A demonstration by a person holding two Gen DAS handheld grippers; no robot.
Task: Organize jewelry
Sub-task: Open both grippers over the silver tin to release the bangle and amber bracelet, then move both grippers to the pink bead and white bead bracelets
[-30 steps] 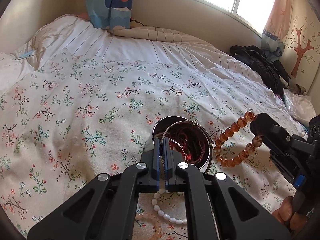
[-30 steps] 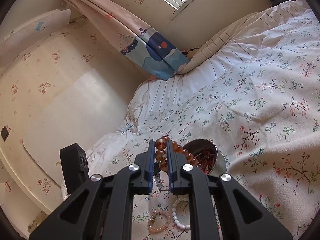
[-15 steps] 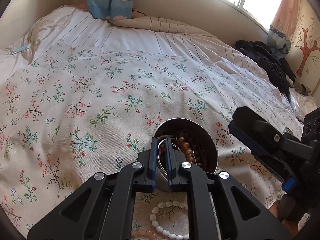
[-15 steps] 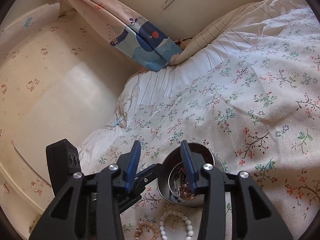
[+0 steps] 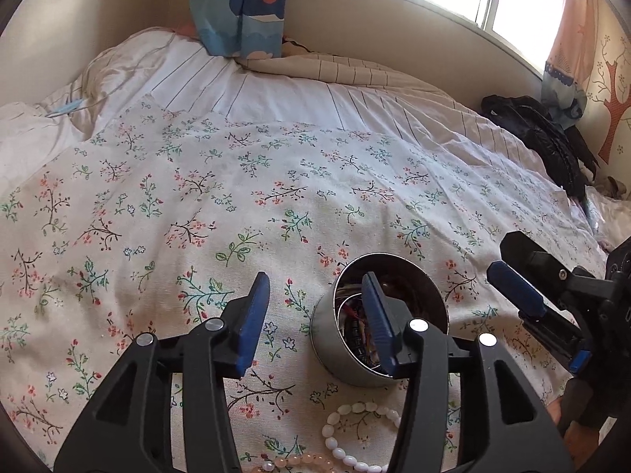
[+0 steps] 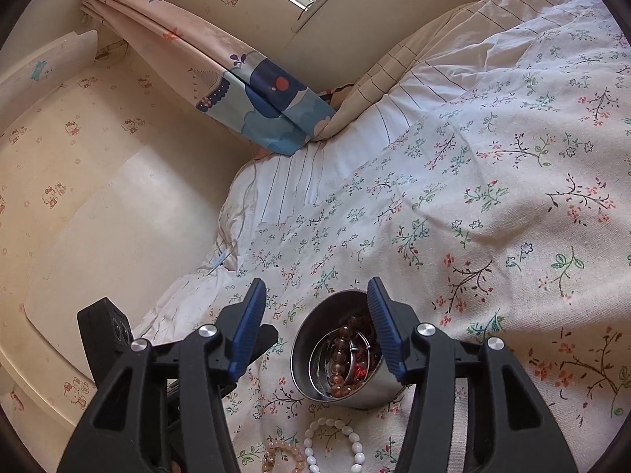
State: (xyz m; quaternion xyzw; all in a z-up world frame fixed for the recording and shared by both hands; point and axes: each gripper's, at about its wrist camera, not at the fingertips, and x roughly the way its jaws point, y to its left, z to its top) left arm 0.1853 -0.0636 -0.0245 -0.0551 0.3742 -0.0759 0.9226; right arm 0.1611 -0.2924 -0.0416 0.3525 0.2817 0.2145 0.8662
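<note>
A round metal tin (image 5: 325,341) stands on the flowered bedspread. Thin silver bangles (image 6: 321,358) and an amber bead bracelet (image 6: 342,354) lie inside it among red cords. My left gripper (image 5: 313,317) hovers just above the tin's near left side; its jaws are opening and the pads press on nothing. My right gripper (image 6: 315,325) is over the tin (image 6: 303,349) from the other side, jaws opening, nothing held. It shows at the right of the left wrist view as the right gripper (image 5: 520,295). A white bead bracelet (image 5: 355,433) and a pink one (image 5: 294,463) lie in front of the tin.
The bedspread (image 5: 197,197) stretches wide to the left and behind the tin. A striped quilt (image 5: 315,90) and a curtain (image 5: 236,4) are at the back, and a black garment (image 5: 544,138) lies at the far right. A wall (image 6: 98,197) borders the bed.
The right gripper came over the tin, opened and let the amber bracelet drop in. The left gripper, shut on a silver bangle at the tin's rim, has opened too.
</note>
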